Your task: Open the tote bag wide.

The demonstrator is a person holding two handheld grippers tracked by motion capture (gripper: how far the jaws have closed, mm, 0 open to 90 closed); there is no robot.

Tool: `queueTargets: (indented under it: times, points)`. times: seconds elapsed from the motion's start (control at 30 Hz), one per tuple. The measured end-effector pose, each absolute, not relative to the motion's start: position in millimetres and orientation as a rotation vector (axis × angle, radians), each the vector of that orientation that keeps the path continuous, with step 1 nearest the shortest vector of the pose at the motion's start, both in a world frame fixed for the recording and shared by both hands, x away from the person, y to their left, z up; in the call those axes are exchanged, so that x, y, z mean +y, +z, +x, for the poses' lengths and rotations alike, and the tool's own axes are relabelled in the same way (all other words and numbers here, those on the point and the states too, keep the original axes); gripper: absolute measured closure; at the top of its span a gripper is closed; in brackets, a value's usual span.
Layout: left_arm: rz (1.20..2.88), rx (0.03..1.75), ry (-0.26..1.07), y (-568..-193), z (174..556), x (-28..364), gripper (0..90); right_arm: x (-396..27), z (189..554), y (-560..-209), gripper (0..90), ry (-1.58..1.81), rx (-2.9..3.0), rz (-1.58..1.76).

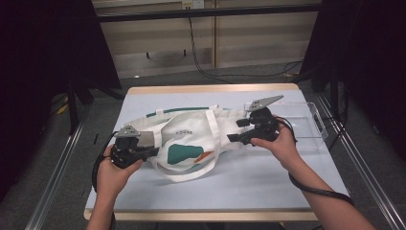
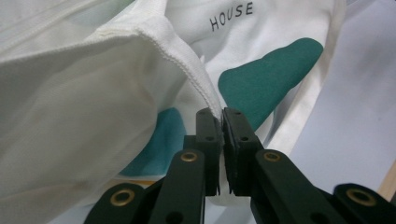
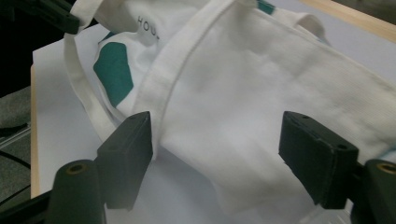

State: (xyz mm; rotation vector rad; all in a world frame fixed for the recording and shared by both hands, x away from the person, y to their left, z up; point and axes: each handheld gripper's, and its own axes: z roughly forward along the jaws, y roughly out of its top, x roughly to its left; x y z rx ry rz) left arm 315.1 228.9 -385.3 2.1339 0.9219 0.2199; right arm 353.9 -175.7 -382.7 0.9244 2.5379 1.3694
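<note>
The white tote bag is lying on its side across the middle of the pale table, its strap draping over its printed face. The left gripper is pinching the bag's stitched rim at the bag's left end, jaws closed tight on the cloth. The right gripper is hovering at the bag's right end with its jaws standing wide, the fabric between them but not touching the pads. This looks like the opening or spreading step: one edge is being held while the other hand is lining up for a second grip. Next, the right jaws probably need to close on a single layer. A clear plastic tray is sitting just beyond the bag's right end. "HOUSE" is printed above a teal shape.
</note>
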Motion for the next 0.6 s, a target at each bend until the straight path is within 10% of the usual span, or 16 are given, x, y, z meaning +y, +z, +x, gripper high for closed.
queueTargets:
  times: [0.37,0.6]
  points:
    - [2.137,0.907,0.234,-386.0,317.0,227.5,85.4,-146.6,358.6,-386.5,46.9,1.408,2.571,0.923]
    - [2.145,0.903,0.238,-384.4,318.8,226.6,83.8,-136.4,359.5,-389.8,77.3,1.458,2.599,0.890]
